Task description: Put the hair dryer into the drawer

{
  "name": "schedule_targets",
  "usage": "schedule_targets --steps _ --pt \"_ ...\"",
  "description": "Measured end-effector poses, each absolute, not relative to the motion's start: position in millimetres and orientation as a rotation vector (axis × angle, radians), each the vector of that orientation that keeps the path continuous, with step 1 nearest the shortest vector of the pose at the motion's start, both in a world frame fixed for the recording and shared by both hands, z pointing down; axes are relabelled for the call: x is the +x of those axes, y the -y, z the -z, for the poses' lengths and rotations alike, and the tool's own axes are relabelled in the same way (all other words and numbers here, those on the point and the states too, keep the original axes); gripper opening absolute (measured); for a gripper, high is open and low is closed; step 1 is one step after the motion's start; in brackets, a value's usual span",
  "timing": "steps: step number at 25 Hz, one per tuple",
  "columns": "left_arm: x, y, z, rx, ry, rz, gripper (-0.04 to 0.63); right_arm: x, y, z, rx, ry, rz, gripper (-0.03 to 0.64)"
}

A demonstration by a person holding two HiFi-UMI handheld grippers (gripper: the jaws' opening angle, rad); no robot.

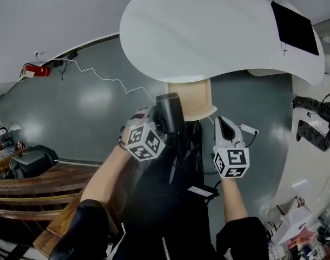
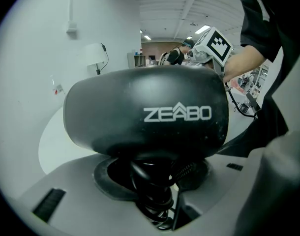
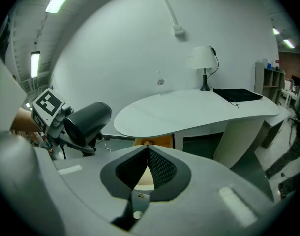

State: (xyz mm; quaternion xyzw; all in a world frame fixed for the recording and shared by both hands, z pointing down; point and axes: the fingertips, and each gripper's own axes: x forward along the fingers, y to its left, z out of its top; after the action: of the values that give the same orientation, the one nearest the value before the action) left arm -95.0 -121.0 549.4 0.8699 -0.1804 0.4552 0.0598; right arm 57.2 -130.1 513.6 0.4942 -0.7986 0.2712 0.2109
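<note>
Hair dryer sits in left gripper, left of right gripper. Drawer lies ahead of them, under table.

Upper centre of the head view: a white curved table, with a black mat flat on its right end. Upper left, a red cylinder, and a white cable snaking over the dark floor. Lower left, wooden shelving. In the right gripper view, upper right, a white lamp stands on the table.

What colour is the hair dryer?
Black. The hair dryer shows best in the left gripper view.
</note>
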Motion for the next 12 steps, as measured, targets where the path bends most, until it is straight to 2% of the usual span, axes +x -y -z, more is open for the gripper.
schedule_targets --steps 12 --pt "-66.9 129.4 -577.9 2.637 0.393 -1.497 0.184 60.6 132.1 -530.1 1.352 2.210 -0.804 0.003"
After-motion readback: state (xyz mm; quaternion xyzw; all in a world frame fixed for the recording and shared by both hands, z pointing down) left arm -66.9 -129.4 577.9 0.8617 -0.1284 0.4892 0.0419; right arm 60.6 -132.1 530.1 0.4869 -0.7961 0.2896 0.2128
